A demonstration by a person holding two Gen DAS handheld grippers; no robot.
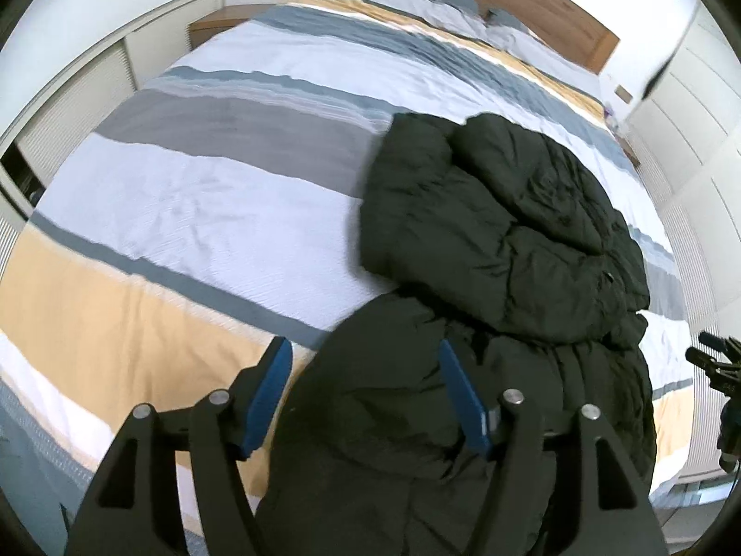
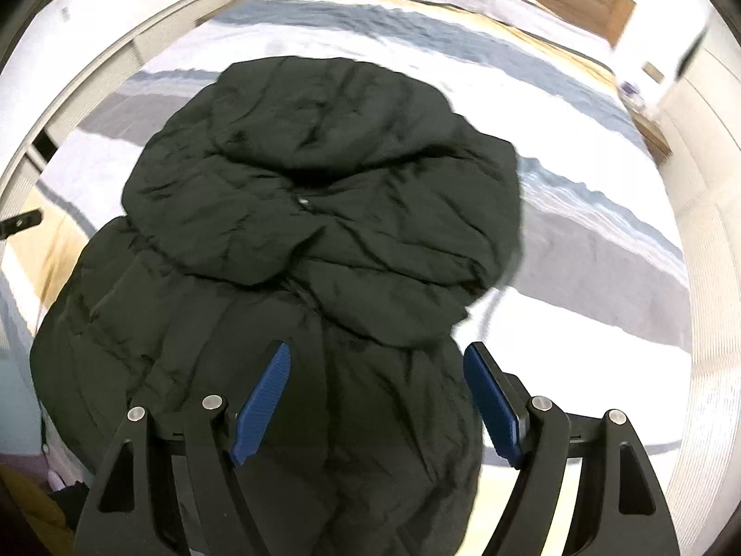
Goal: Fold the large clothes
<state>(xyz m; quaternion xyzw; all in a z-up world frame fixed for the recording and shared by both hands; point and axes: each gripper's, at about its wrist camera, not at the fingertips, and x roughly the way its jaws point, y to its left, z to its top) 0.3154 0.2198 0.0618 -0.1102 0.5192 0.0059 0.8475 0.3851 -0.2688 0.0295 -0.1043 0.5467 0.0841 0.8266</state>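
Note:
A large dark green puffy jacket (image 1: pixel 500 241) lies on the striped bed cover (image 1: pixel 194 194), its top part folded over its lower part. In the left wrist view my left gripper (image 1: pixel 366 352) is open, its blue pads (image 1: pixel 268 394) either side of the jacket's near left edge. In the right wrist view the jacket (image 2: pixel 324 194) fills the middle. My right gripper (image 2: pixel 377 356) is open over the jacket's near right edge, blue pads (image 2: pixel 261 398) apart. Neither gripper holds cloth. The right gripper shows at the right edge of the left wrist view (image 1: pixel 715 361).
The bed (image 2: pixel 602 250) has white, grey, blue and tan stripes, with pillows and a wooden headboard (image 1: pixel 569 23) at the far end. White wardrobe doors (image 1: pixel 694 111) stand on the right, slatted doors (image 1: pixel 78 102) on the left. A bedside table (image 1: pixel 217 23) is far left.

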